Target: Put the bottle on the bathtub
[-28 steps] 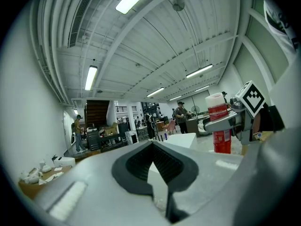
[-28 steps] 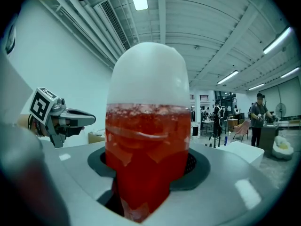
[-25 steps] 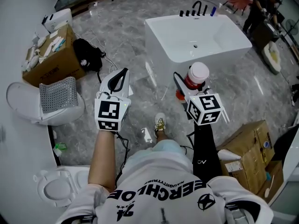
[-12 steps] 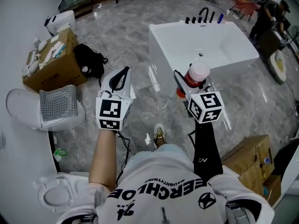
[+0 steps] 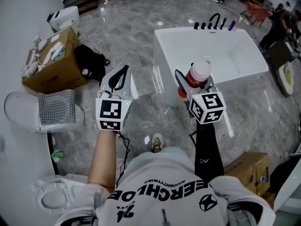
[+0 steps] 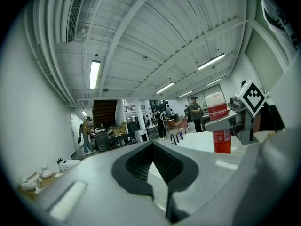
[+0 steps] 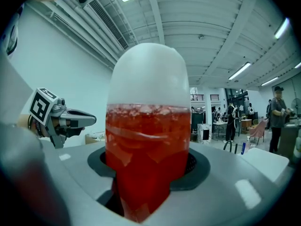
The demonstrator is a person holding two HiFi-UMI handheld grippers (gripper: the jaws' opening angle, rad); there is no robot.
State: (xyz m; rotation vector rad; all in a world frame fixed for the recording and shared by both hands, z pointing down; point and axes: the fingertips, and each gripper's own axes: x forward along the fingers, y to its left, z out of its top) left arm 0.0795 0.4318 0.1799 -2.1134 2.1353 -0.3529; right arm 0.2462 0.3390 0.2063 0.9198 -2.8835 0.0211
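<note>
A red bottle with a white cap (image 5: 196, 75) stands upright between the jaws of my right gripper (image 5: 190, 84), which is shut on it; in the right gripper view the bottle (image 7: 146, 145) fills the middle. The white bathtub (image 5: 178, 44) lies just beyond it on the grey marble floor, with black taps (image 5: 212, 22) at its far rim. The bottle is held in the air near the tub's near corner. My left gripper (image 5: 117, 81) hangs to the left of the tub, shut with nothing in it (image 6: 157, 173); it sees the bottle (image 6: 219, 122) off to its right.
A cardboard box (image 5: 52, 60) and a black bag (image 5: 89, 60) lie at the left. A toilet bowl with a grey mesh basket (image 5: 56, 106) stands beside them; another toilet (image 5: 56, 201) is near my feet. More boxes (image 5: 247, 168) sit at the right. People stand in the background.
The view has advanced toward the bathtub, which now lies closer and further right. Both grippers keep their pose, the bottle still held in the right one.
</note>
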